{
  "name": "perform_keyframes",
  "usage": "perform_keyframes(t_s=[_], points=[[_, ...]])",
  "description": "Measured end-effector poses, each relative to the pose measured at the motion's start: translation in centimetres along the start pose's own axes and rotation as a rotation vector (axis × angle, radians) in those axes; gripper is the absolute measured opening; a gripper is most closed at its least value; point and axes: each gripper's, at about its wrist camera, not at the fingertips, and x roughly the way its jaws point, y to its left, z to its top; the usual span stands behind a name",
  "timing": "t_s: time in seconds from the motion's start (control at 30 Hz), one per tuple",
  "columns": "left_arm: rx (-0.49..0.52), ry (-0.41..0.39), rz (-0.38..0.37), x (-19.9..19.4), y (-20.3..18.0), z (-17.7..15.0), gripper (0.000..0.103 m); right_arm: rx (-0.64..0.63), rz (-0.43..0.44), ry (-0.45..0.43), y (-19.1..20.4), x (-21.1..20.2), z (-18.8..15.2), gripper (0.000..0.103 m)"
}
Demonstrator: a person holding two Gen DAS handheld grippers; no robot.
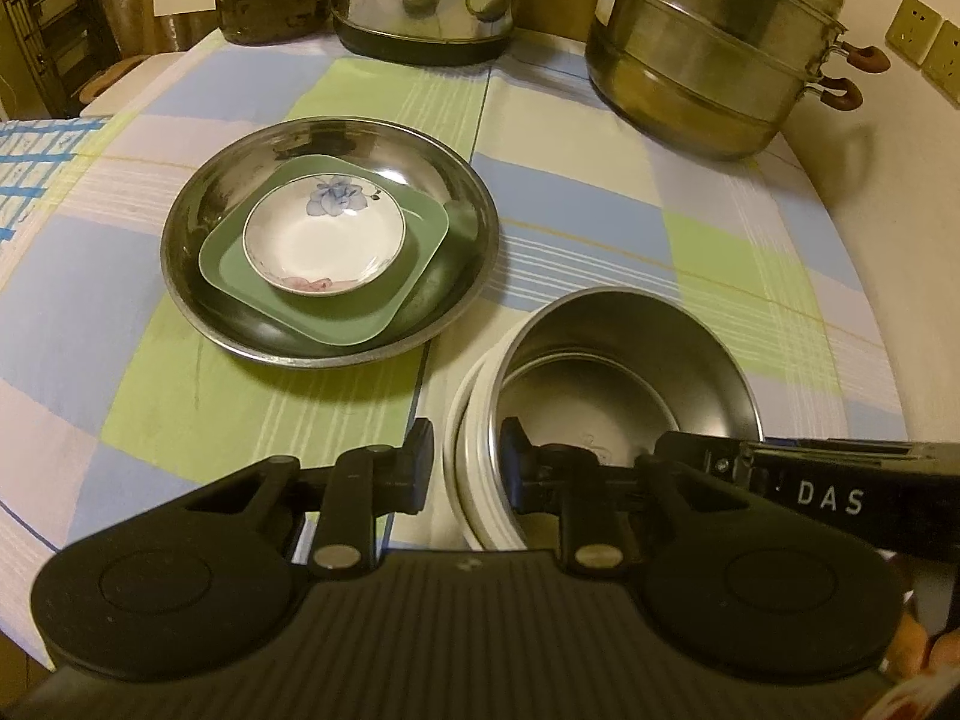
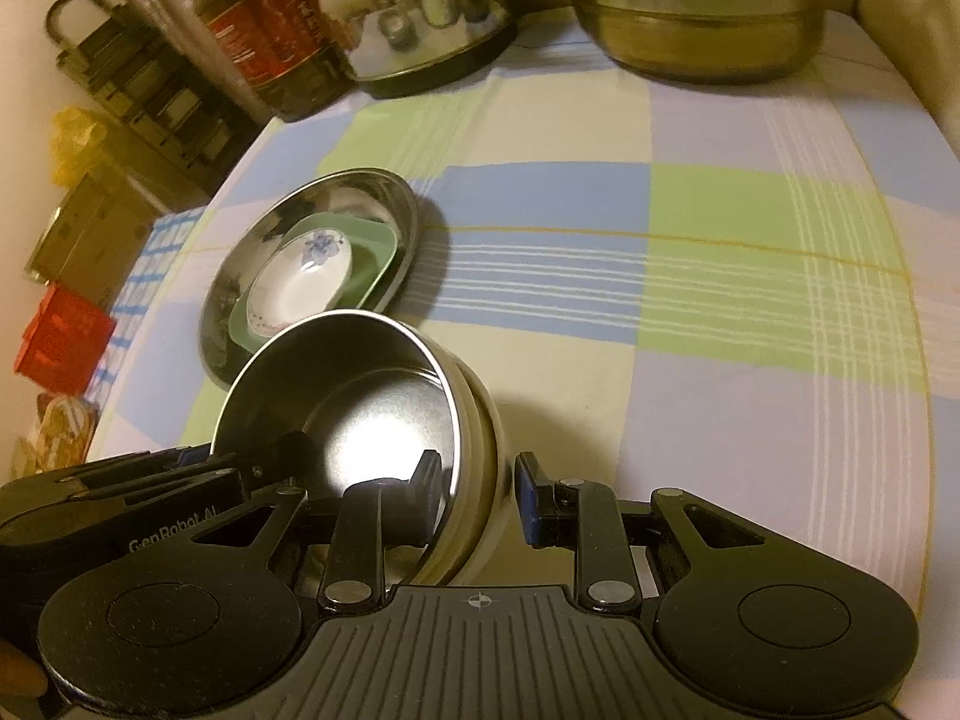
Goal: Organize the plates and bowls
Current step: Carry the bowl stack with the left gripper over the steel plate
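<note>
Bowls (image 1: 624, 384) nested, steel in white, pinched at both rims by left tongs (image 1: 465, 459) & right tongs (image 2: 477, 495); plates (image 1: 330, 240) stacked at 10 o'clock. Nearly done.

A steel bowl (image 1: 624, 372) sits nested in white bowls (image 1: 465, 480), beside a steel plate (image 1: 240, 180) stacked with a green dish (image 1: 420, 234) and flowered saucer (image 1: 318, 240).

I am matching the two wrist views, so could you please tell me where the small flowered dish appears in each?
Left wrist: flowered dish left of centre, on the green plate.
Right wrist: flowered dish centre-left, behind the steel bowl.
Shared landmark: the kettle at the table's far edge.
</note>
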Motion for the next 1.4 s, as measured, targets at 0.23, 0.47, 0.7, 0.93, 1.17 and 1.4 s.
perform_keyframes(t_s=[0.23,0.47,0.7,0.93,1.17,1.4], points=[[0.029,0.012,-0.077,0.2,0.7,0.2,0.022,0.087,-0.023,-0.036,-0.1,0.0,-0.4,0.026],[0.072,0.015,-0.111,0.3,0.8,0.2,0.023,0.126,-0.04,-0.075,0.0,-0.3,-1.1,0.025],[0.107,0.034,-0.135,0.4,1.1,0.5,0.022,0.133,-0.078,-0.088,0.9,-0.4,-1.5,0.025],[0.121,0.041,-0.154,0.1,1.4,0.5,0.022,0.155,-0.096,-0.093,1.4,-0.6,-1.5,0.023],[0.121,0.022,-0.161,-0.6,1.7,0.9,0.022,0.155,-0.1,-0.111,2.0,-1.2,-1.3,0.022],[0.112,0.0,-0.162,-1.6,2.2,1.6,0.022,0.142,-0.095,-0.119,2.9,-1.7,-0.4,0.022]])
